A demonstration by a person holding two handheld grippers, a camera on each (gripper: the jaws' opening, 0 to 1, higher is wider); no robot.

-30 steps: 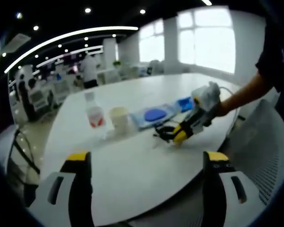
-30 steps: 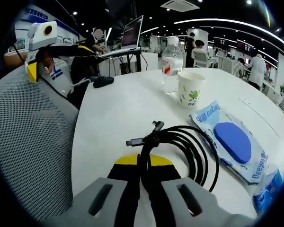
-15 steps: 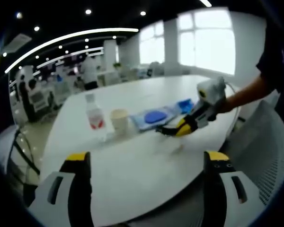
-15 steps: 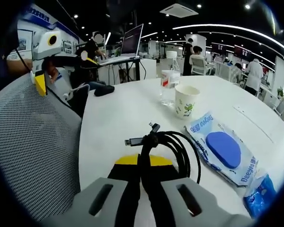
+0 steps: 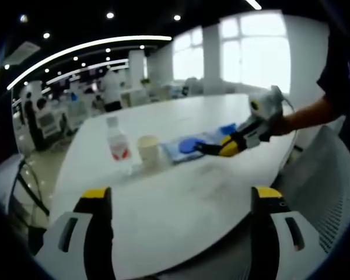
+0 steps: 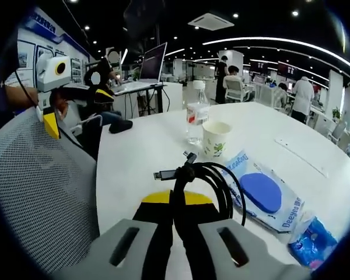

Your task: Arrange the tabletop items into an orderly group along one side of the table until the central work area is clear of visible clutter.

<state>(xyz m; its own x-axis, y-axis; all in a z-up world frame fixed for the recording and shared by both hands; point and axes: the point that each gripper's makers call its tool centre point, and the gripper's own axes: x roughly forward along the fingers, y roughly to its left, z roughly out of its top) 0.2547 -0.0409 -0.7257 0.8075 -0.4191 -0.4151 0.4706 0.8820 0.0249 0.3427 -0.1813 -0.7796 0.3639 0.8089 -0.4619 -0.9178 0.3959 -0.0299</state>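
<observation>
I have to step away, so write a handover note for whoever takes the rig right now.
Right gripper: shut on the coiled black cable, held above the table.
Left gripper: open, holding nothing, at the table's near edge.
Water bottle, paper cup, blue-disc packet and small blue packet lie in a rough row.
Done: cable picked up.
Left: set the cable down by that row; a dark mouse sits apart.
</observation>
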